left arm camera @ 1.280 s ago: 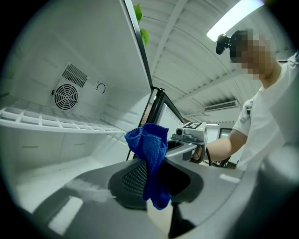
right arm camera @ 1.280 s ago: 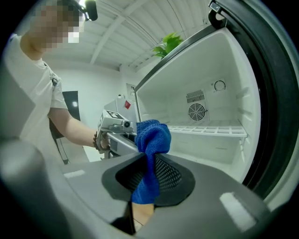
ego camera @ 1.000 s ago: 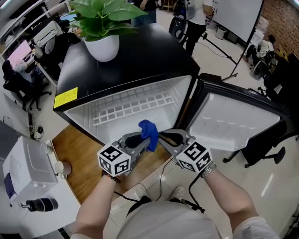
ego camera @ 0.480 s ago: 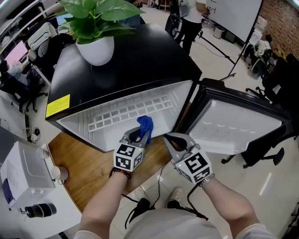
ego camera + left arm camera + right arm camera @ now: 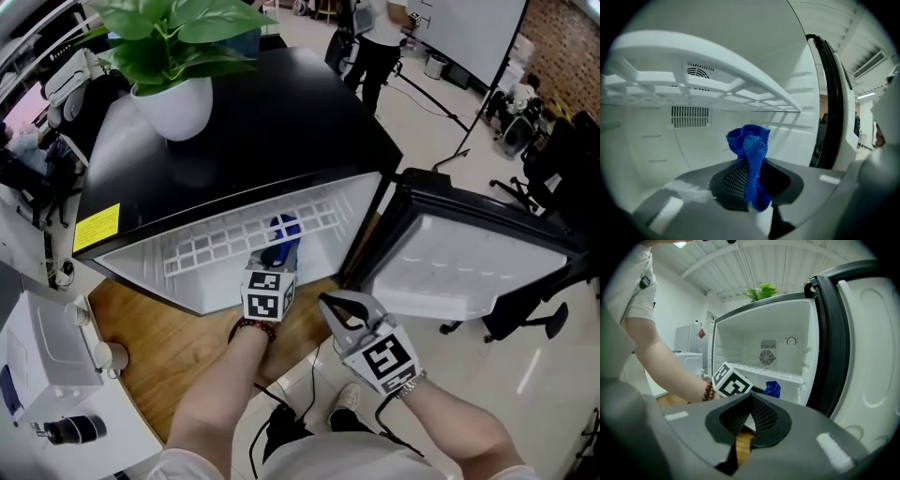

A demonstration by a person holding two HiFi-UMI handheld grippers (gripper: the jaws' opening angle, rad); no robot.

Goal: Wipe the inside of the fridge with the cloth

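Note:
The blue cloth [image 5: 751,159] stands bunched between the pads of my left gripper [image 5: 752,187], which is shut on it. In the head view the left gripper [image 5: 279,251] reaches into the open fridge [image 5: 141,255], with the cloth [image 5: 284,228] just under the white wire shelf [image 5: 225,239]. The right gripper view shows the cloth [image 5: 773,388] in front of the shelf edge, beyond the left gripper's marker cube [image 5: 731,380]. My right gripper [image 5: 328,304] hangs outside the fridge, near the door hinge side. Its jaws [image 5: 746,420] are shut with nothing between them.
The fridge door [image 5: 469,253] stands open to the right. A potted plant [image 5: 173,103] sits on the fridge's black top. A white appliance [image 5: 37,366] is at the left on a wooden floor [image 5: 178,328]. Office chairs and a person stand beyond the fridge.
My left gripper has carried the cloth forward into the fridge. The right gripper has drawn back from the cloth, closed, and dropped lower right.

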